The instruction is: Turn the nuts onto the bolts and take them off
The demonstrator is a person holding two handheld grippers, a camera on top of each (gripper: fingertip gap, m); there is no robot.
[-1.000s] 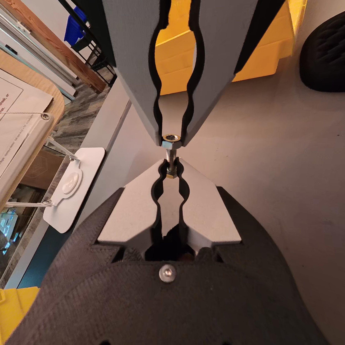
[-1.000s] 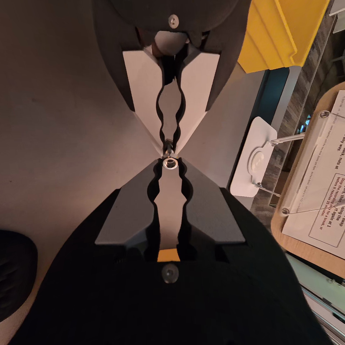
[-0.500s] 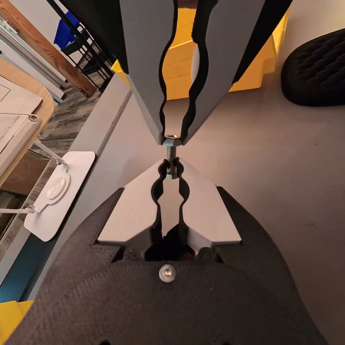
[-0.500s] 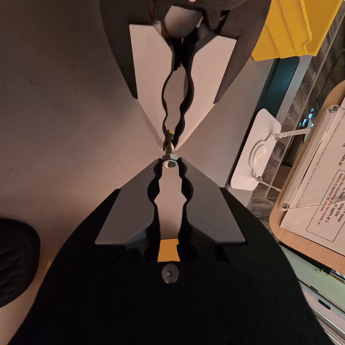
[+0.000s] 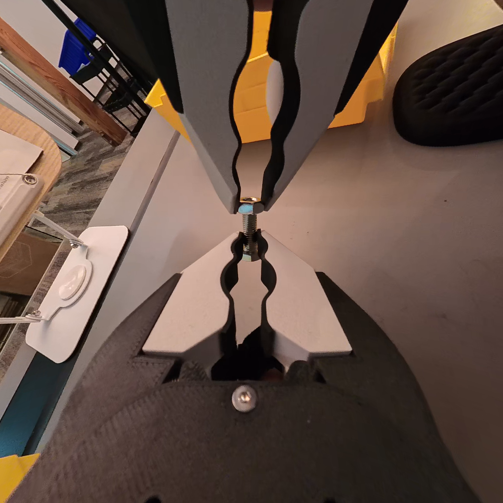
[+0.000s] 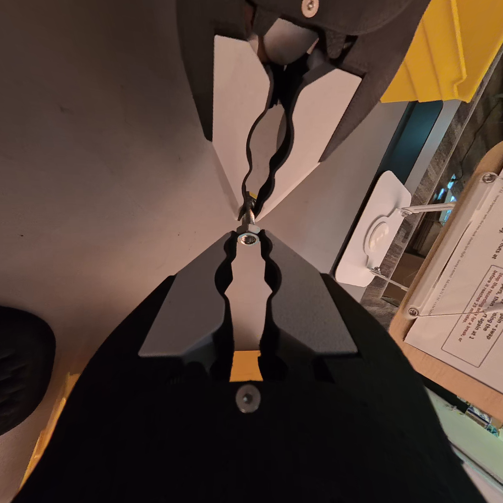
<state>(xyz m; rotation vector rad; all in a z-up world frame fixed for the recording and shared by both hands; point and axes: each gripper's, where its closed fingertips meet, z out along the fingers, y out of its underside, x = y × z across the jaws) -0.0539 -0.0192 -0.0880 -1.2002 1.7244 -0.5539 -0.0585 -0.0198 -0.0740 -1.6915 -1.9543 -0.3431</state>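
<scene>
A small steel bolt (image 5: 249, 234) is held by its head end between the light grey fingertips of my left gripper (image 5: 250, 239), which is shut on it. A hex nut (image 5: 250, 207) sits on the bolt's far end, clamped between the dark grey fingertips of my right gripper (image 5: 250, 204), which comes in from above. In the right wrist view the nut (image 6: 247, 239) sits between my right gripper's tips (image 6: 247, 236). The threaded bolt (image 6: 249, 211) runs from it into my left gripper (image 6: 249, 202). Both are held above the grey table (image 5: 394, 258).
A yellow bin (image 5: 253, 109) stands behind the right gripper, and another yellow bin (image 6: 449, 49) is by the table edge. A black textured pad (image 5: 449, 89) lies on the table. A white stand base (image 5: 76, 294) and a clear sign holder (image 6: 462, 294) sit beyond the table's edge. Left and right tips are no more than a few centimetres apart.
The two grippers have turned relative to each other. In the right wrist view more bare thread shows between the nut and the left fingertips than a second ago.
</scene>
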